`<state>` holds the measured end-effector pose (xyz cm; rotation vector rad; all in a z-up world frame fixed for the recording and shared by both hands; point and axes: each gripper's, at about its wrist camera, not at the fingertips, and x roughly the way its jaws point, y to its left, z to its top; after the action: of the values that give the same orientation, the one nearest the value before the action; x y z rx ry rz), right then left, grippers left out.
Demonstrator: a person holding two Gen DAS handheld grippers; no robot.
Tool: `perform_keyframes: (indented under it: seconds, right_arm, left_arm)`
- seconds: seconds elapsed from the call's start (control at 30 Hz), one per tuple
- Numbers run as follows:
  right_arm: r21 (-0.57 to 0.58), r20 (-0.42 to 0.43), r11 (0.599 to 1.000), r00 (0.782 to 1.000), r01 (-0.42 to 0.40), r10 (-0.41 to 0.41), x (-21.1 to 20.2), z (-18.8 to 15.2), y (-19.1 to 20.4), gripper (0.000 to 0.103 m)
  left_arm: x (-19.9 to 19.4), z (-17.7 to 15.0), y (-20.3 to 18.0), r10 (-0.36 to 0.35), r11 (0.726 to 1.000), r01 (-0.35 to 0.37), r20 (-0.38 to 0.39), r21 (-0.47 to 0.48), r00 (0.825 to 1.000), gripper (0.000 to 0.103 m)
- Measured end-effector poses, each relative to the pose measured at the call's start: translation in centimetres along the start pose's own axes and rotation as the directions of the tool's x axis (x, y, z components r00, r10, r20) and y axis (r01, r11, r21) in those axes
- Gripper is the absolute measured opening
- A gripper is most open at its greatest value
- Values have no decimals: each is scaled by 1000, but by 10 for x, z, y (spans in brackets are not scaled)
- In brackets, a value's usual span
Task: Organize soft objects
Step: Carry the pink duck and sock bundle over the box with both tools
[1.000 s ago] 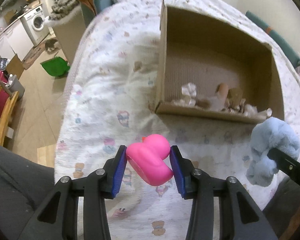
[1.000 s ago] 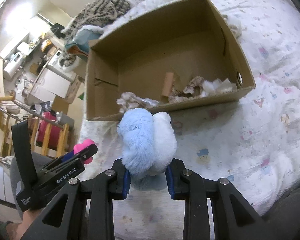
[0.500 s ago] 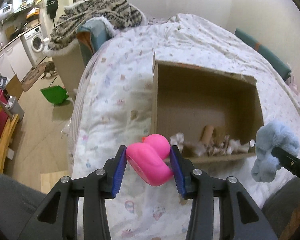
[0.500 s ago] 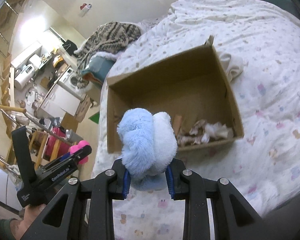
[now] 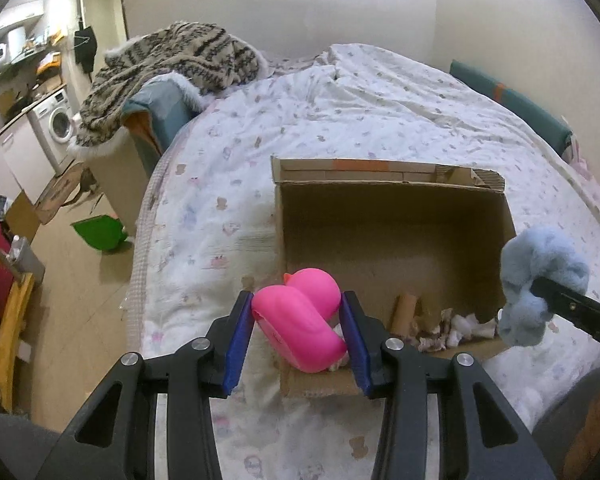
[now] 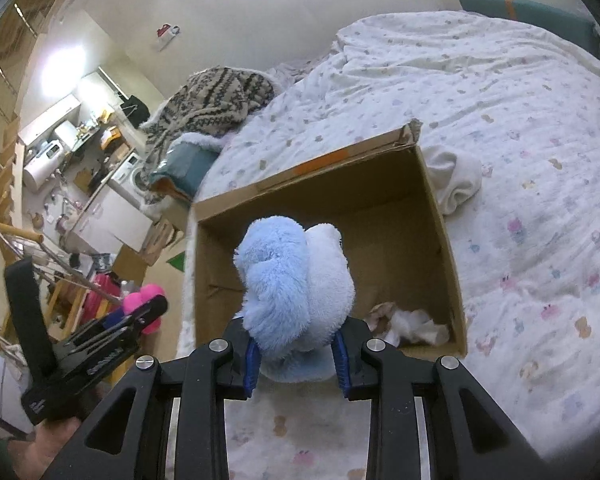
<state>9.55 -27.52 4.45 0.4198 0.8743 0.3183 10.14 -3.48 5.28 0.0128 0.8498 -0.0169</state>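
Left gripper (image 5: 298,330) clamps a pink duck (image 5: 300,320), right gripper (image 6: 296,350) a blue plush (image 6: 294,288), both poised near the box (image 6: 440,240) rim. Each seems bound for the box.

Home bedroom: quilted bed (image 5: 340,120), washing machine (image 5: 58,128) nearby.

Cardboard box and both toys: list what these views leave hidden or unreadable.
- Cardboard box floor: near-left corner hidden by the pink duck in the left tool; in the right wrist view, by the blue plush.
- Blue plush: underside hidden between the right tool's pads.
- Box scraps: too crumpled to identify.
- White cloth: partly behind the box wall.
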Motion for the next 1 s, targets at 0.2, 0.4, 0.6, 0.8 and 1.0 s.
perform_keyframes:
  seconds: [0.2, 0.4, 0.6, 0.8, 1.0]
  right_arm:
    - [21, -27, 999, 999, 31, -31, 22, -3, -16, 32]
    - [31, -62, 998, 997, 55, -53, 39, -9, -24, 33]
    - [15, -108, 996, 991, 86, -83, 55, -17, -24, 34]
    - [-7, -135, 994, 985, 109, -109, 65, -21, -22, 36]
    - [-13, -146, 992, 981, 125, -125, 69, -23, -24, 40]
  left_arm:
    - [24, 1, -4, -22, 1000, 22, -26, 12, 999, 40]
    - [49, -3, -6, -80, 997, 80, -33, 2, 996, 40]
    - [66, -11, -4, -103, 995, 102, -57, -18, 993, 40]
    - [68, -10, -6, -111, 994, 111, -50, -11, 993, 40]
    - [74, -13, -10, -123, 992, 123, -73, -7, 990, 40]
